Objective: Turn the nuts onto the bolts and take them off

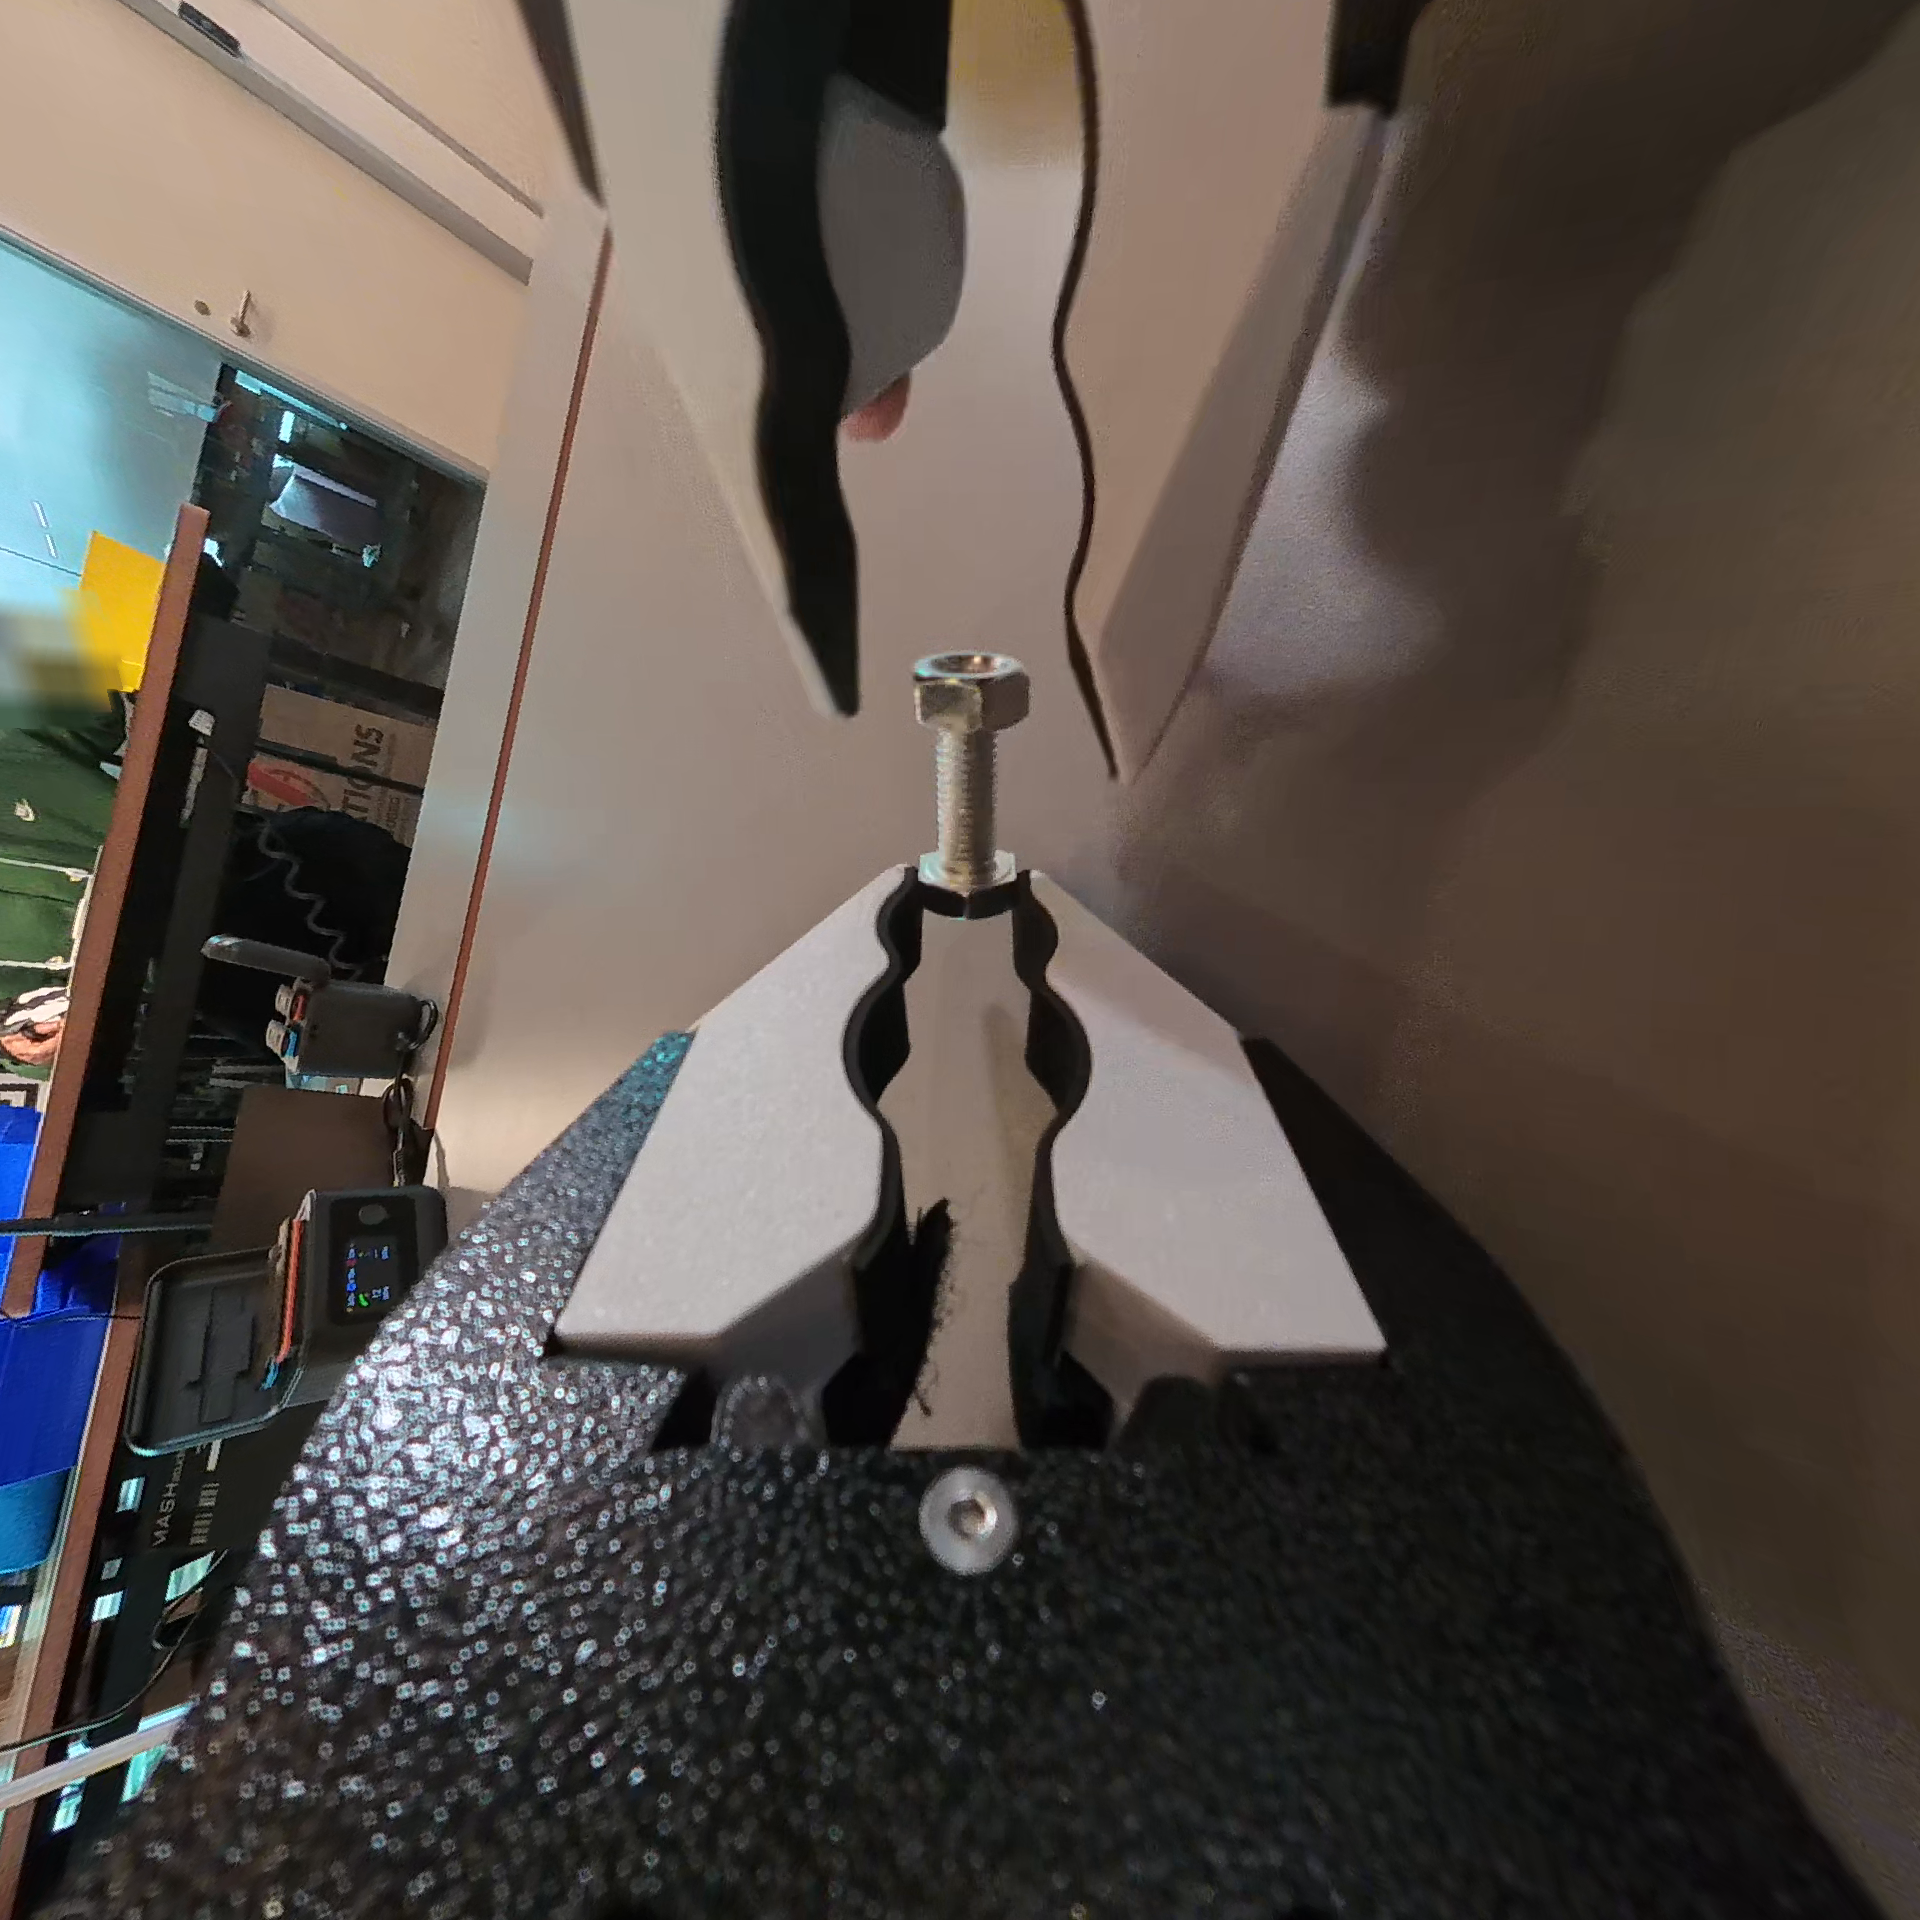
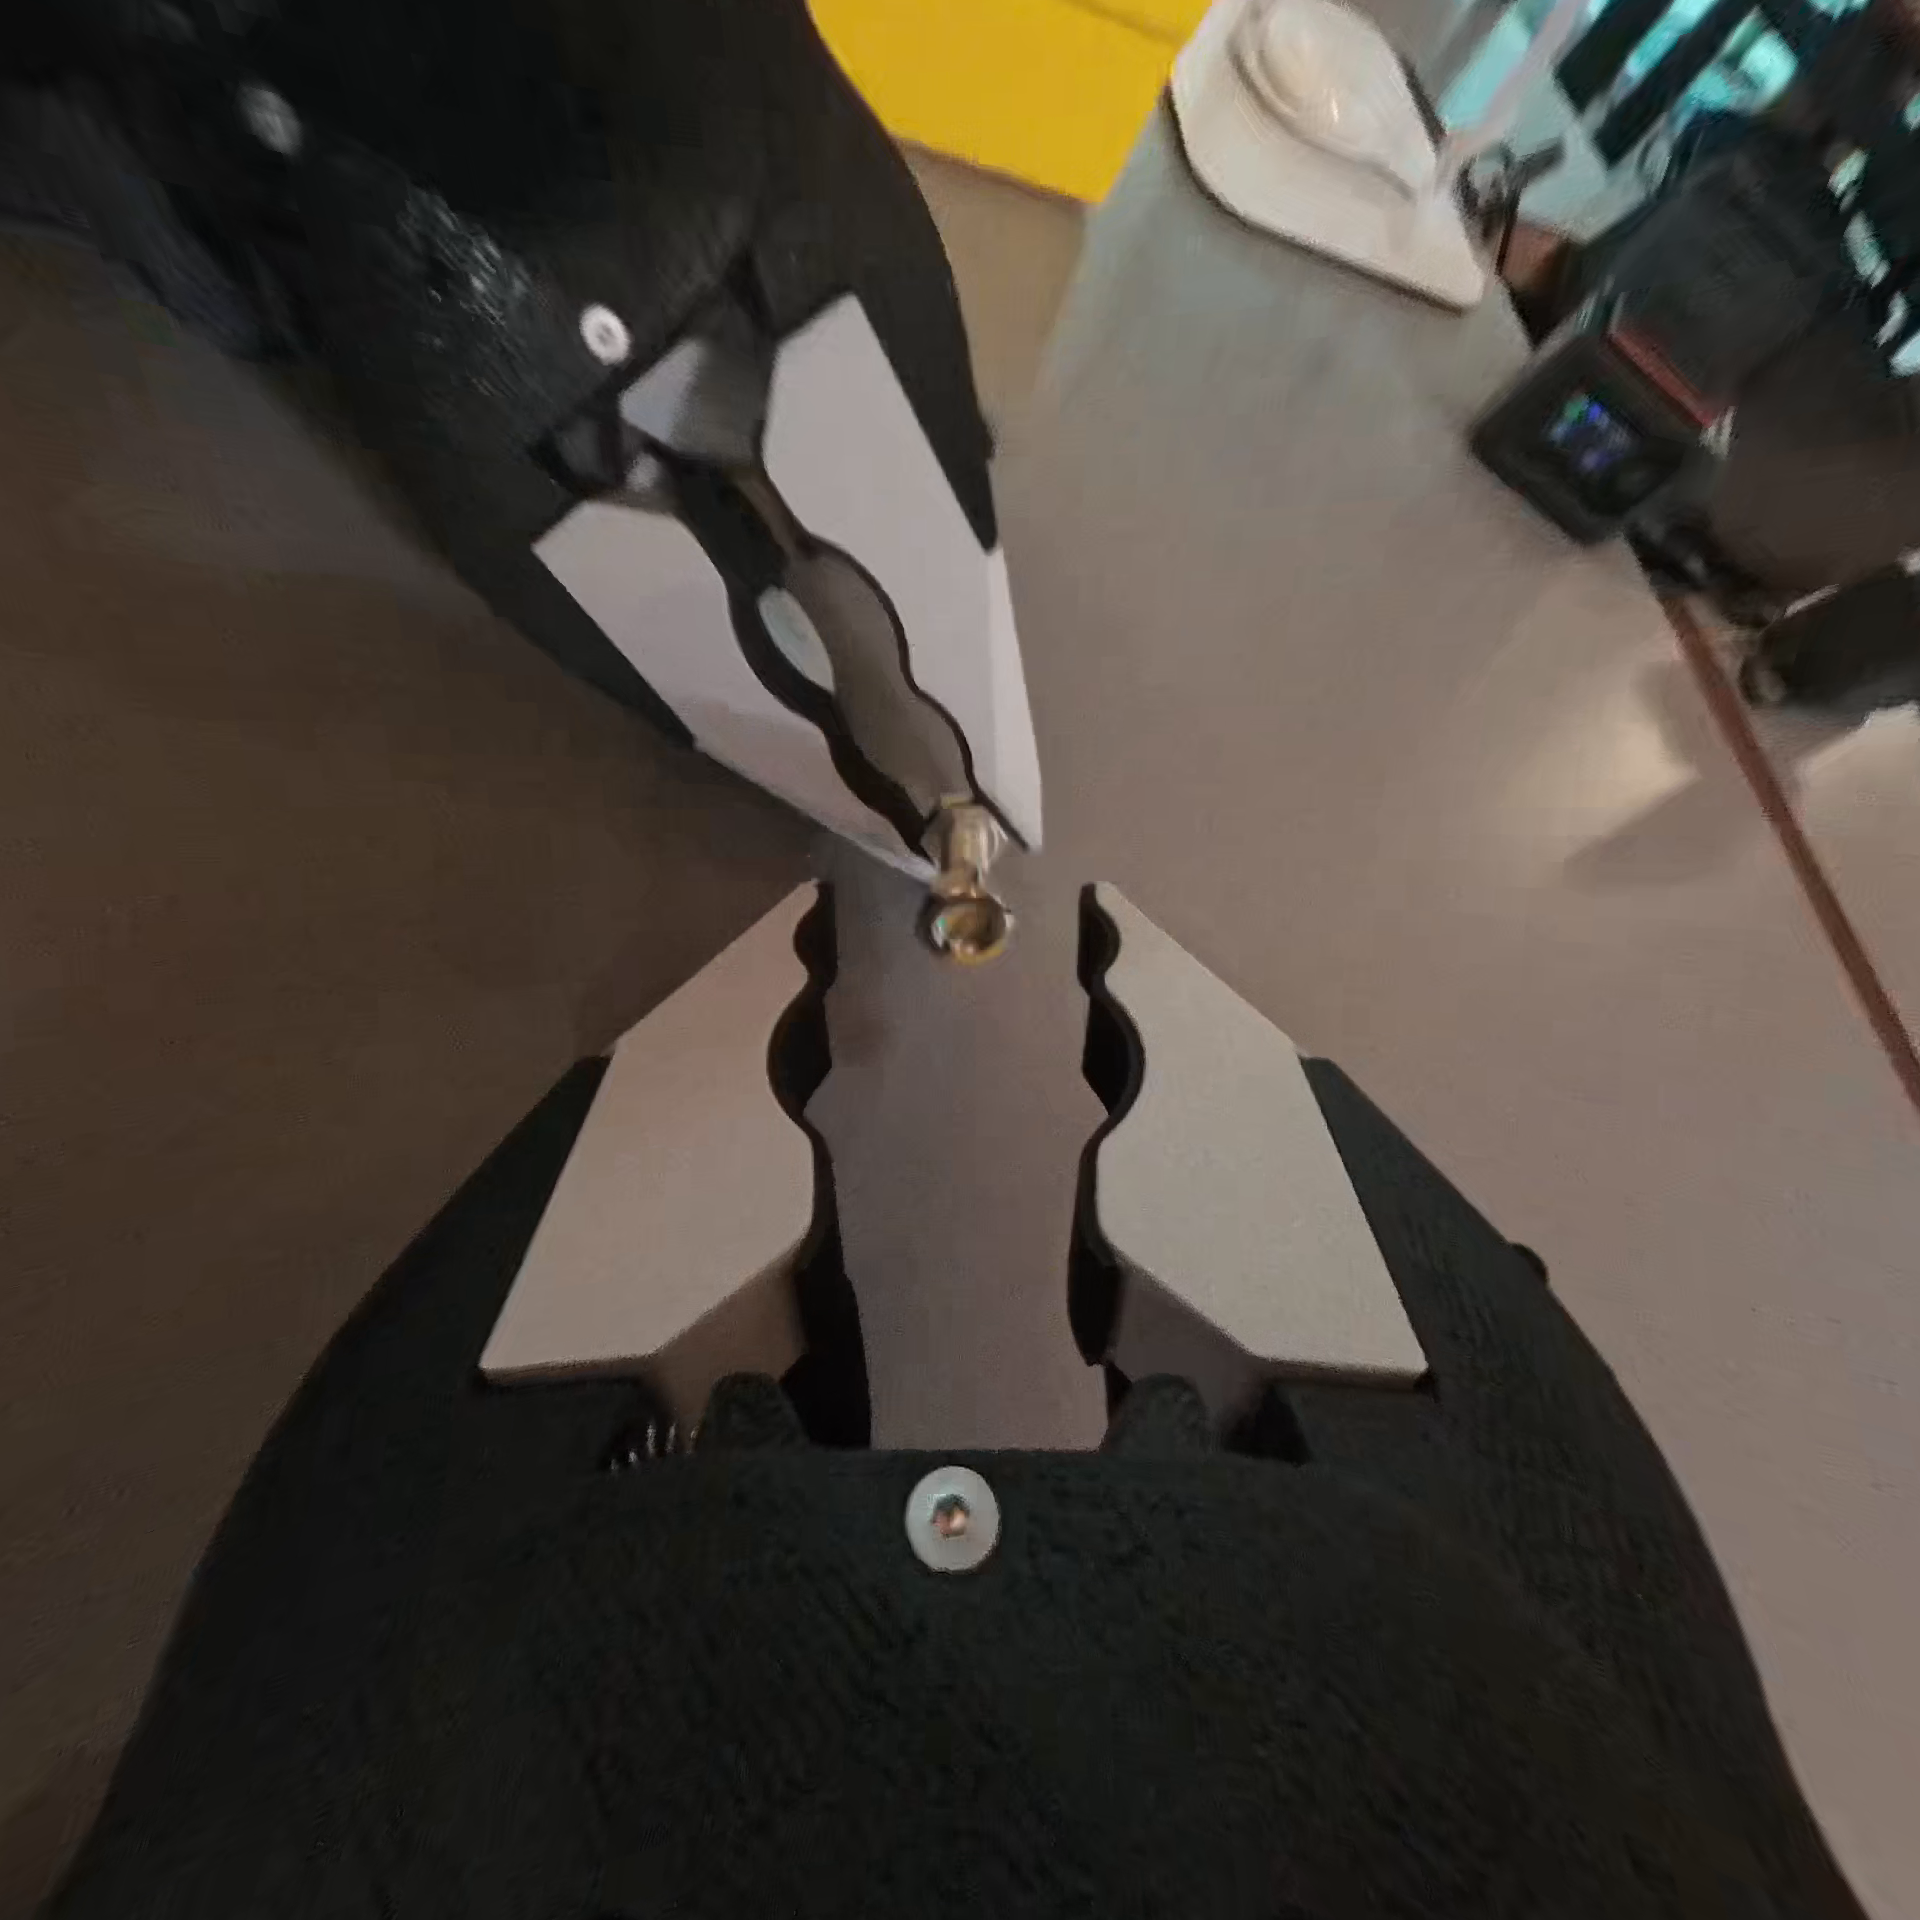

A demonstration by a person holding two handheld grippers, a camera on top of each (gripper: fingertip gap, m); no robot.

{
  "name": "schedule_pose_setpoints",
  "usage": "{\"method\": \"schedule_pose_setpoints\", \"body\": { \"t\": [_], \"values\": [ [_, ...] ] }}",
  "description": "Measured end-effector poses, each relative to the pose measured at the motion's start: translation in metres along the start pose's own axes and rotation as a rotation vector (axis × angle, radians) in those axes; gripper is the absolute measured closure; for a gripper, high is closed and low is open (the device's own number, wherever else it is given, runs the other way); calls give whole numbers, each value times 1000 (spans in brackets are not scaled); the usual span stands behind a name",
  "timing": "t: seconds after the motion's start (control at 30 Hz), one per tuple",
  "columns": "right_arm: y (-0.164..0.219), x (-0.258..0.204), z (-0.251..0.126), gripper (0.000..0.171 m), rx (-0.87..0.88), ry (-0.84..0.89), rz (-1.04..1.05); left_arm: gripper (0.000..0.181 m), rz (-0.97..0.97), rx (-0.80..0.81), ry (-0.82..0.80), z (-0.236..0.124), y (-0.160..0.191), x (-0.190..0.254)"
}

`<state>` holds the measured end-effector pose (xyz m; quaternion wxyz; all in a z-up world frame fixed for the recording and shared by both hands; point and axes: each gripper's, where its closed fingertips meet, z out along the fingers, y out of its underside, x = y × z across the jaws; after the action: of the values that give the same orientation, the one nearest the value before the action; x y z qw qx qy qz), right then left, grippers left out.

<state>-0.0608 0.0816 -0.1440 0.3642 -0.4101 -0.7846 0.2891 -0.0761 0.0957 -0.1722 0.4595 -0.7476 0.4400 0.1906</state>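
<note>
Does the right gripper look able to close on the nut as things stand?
Probably yes: the right gripper is open, its fingertips flanking the nut on the bolt held by the left gripper; nothing lies between.

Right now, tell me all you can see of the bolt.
The bolt is silvery, shiny metal with a threaded shank. The left gripper is shut on its hex head, so the shank points straight out from the fingertips. A hex nut of the same metal sits at the shank's far end. The open right gripper flanks that nut without touching.

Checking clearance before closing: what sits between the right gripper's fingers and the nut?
Nothing: in the right wrist view, the nut hangs in bare gaps between the right gripper's fingers.
</note>
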Motion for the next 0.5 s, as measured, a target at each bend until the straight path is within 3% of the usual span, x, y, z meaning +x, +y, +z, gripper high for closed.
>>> {"method": "schedule_pose_setpoints", "body": {
  "t": [0.17, 0.23, 0.3, 0.4, 0.5],
  "values": [
    [26, 0, 2, 133, -116, -43, 91, 166, 0, 0, 0, 0, 0, 0],
    [21, -6, 7, 132, -103, -54, 40, 166, 0, 0, 0, 0, 0, 0],
    [8, -13, 12, 121, -45, -53, -25, 166, 3, 2, -1, 0, 0, 0],
    [-8, -17, 10, 125, 27, -33, -107, 165, -1, 2, 2, 0, 0, 0],
    [-5, -3, 3, 126, 25, 3, -36, 165, -1, 1, 2, 0, 0, 0]
  ]
}}
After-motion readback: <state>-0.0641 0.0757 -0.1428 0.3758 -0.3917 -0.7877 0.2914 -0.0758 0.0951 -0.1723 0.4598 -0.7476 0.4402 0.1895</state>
